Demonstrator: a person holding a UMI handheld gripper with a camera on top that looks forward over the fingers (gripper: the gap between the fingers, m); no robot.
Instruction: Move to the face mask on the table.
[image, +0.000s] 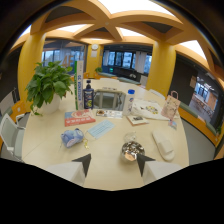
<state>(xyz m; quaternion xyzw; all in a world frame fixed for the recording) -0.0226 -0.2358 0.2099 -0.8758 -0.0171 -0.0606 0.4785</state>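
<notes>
One pale blue flat face mask (101, 128) lies on round cream surface (105, 152), well ahead of tool (113, 163) and slightly to its left. Approach step in hand, judged early: mask far beyond fingertips. Tool open, dark fingers spread, nothing between them; hovers above near edge, angled down. Round shiny dish (132, 150) just ahead of right finger. Next move: advance forward-left, descend toward mask.

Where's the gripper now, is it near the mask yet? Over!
Gripper open, holding nothing. Face mask flat on table, beyond the fingers. Path ahead open; bowl sits off to the side.
</notes>
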